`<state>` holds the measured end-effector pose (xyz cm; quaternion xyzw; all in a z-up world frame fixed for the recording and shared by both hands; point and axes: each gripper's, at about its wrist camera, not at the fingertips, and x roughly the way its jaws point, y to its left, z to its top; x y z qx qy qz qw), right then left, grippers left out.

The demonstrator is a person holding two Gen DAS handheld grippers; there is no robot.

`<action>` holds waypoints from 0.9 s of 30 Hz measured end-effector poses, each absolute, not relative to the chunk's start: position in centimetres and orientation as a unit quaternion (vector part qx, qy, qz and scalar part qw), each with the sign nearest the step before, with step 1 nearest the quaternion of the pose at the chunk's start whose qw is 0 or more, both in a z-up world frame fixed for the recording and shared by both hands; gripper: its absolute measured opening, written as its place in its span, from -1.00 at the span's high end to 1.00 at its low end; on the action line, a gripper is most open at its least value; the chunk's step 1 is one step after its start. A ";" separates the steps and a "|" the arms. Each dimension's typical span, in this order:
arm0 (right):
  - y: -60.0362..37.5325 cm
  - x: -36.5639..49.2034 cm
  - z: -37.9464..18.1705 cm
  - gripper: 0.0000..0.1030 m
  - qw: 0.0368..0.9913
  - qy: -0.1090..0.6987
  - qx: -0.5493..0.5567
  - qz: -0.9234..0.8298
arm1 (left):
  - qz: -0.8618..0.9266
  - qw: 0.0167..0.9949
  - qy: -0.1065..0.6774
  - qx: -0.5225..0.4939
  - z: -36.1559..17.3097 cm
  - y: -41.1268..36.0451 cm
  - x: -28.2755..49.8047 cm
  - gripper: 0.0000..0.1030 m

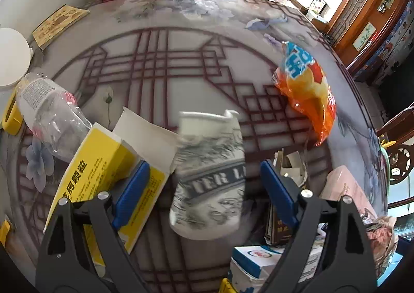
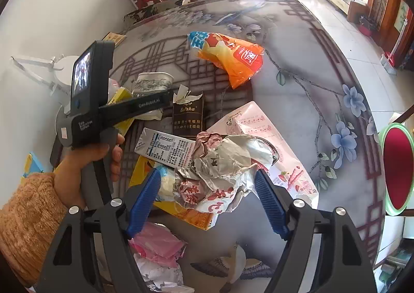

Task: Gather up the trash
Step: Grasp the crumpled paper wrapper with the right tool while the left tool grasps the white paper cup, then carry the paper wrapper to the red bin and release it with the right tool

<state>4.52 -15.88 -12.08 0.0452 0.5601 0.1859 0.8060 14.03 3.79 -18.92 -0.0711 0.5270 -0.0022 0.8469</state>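
So the desk point(image 1: 181, 101) is a round one with a printed lattice-and-flowers cover, and there's trash all over it.

Left gripper point(image 1: 204, 179) is wide open, blue pads spread apart, with a crushed paper cup point(image 1: 209, 176) sitting between them. The cup looks blurry and neither pad seems to touch it, so nothing's clamped. Just left of the cup is a yellow box point(image 1: 103, 171) with its white flap open, and the left pad sits over it. Further left a clear plastic bottle point(image 1: 49, 111) lies on its side, touching the box's top corner. An orange snack bag point(image 1: 308, 91) lies well off to the right, near the desk's edge. A blue and white carton point(image 1: 258, 259) shows at the bottom right, under the right finger.

Right gripper point(image 2: 207, 189) is open too, jaws spread around a crumpled paper wrapper point(image 2: 222, 163) without pinching it. That wrapper sits on top of a pile: a white carton with a nutrition label point(image 2: 165, 148) to its left, a pink flat packet point(image 2: 261, 124) behind and to the right, and a dark cigarette pack point(image 2: 189, 117) just beyond. The same orange snack bag point(image 2: 227, 57) is farther back, on its own.

From this view you can also see the left hand point(image 2: 85, 163), in an orange knit sleeve, holding the other tool above the cup point(image 2: 152, 83).
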 end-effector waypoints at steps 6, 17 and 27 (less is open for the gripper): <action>-15.6 4.6 -13.2 -0.02 0.793 0.577 0.047 0.190 | 0.007 0.844 0.532 -0.071 -19.0 3.7 13.9 0.12; -14.3 4.3 -11.8 0.23 0.804 0.559 0.024 0.204 | 0.001 0.859 0.490 -0.145 -14.6 5.3 10.2 0.26; -13.2 3.3 -10.2 0.23 0.813 0.543 0.015 0.212 | -0.034 0.867 0.473 -0.154 -11.4 4.3 6.5 0.26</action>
